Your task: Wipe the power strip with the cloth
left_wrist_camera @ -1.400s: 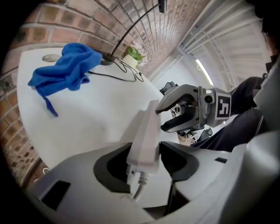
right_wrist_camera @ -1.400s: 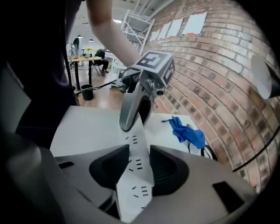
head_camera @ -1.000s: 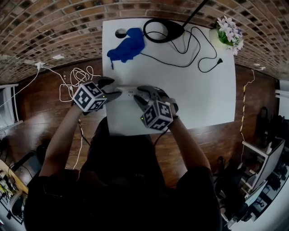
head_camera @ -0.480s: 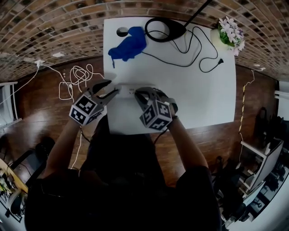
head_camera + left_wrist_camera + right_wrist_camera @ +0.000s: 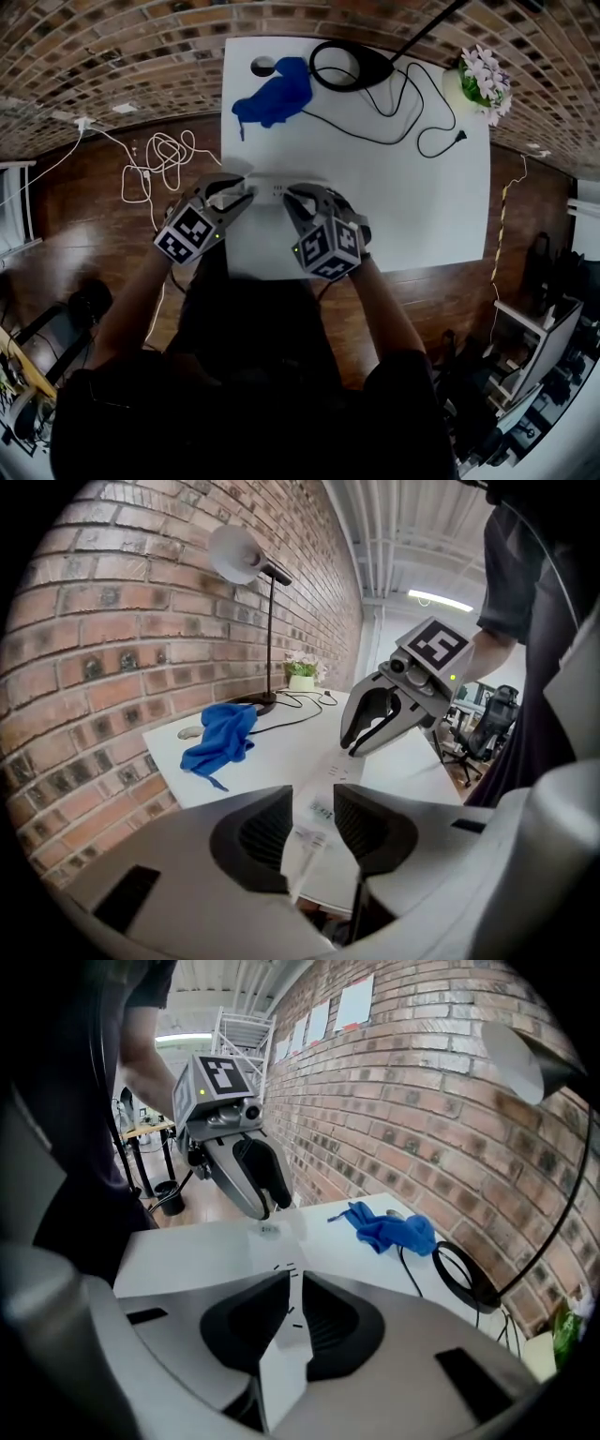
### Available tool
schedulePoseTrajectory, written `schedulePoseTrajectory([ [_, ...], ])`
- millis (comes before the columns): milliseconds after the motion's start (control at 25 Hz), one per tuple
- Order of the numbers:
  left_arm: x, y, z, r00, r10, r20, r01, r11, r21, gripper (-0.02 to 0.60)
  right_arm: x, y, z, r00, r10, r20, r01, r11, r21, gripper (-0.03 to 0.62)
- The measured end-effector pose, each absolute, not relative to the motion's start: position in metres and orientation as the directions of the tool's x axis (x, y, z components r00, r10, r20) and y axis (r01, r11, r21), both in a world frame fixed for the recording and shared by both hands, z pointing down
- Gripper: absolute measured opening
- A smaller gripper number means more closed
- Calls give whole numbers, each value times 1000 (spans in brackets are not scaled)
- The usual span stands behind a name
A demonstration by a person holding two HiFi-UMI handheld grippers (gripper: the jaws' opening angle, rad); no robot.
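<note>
Now grips the white power strip [image 5: 270, 187] with both tools, over the near left part of the table [image 5: 412, 206]. Presses the pads of the left gripper [image 5: 242, 190], just closed inward, on the left end of the strip. Pinches the thin body of the strip in the right gripper [image 5: 292, 199], jaws just eased slightly wider. Leaves the blue cloth [image 5: 274, 94] crumpled at the far left corner, beside the lamp base [image 5: 347, 64], well apart from both grippers.
</note>
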State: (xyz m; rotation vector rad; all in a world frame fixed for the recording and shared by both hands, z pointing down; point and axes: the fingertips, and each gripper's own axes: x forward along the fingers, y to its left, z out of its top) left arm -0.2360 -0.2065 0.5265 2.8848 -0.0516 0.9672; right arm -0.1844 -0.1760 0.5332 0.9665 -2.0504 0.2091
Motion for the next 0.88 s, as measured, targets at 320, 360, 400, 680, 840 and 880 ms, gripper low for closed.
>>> schedulePoseTrajectory([
  [320,-241,-220,504,849,-68,524,-135,-987,91,87,-184,-178,505,-381,-622,684,-769,624,138,52],
  [360,-241,-223,501,856,-78,511,-151,-983,103,61,-183,-179,503,-384,-627,678,-783,611,121,52],
  [400,-241,-226,499,859,-87,504,-164,-980,111,27,-181,-181,502,-385,-631,674,-795,598,105,51],
  [680,-238,-244,489,856,-181,484,-266,-957,112,-8,-164,-190,476,-406,-692,597,-844,535,45,-18],
  [840,-242,-252,466,860,-255,442,-336,-935,113,-8,-150,-190,451,-403,-751,523,-879,477,8,-18],
  [880,-245,-254,460,856,-286,431,-367,-923,115,-8,-148,-188,445,-410,-760,505,-883,469,-11,-18],
])
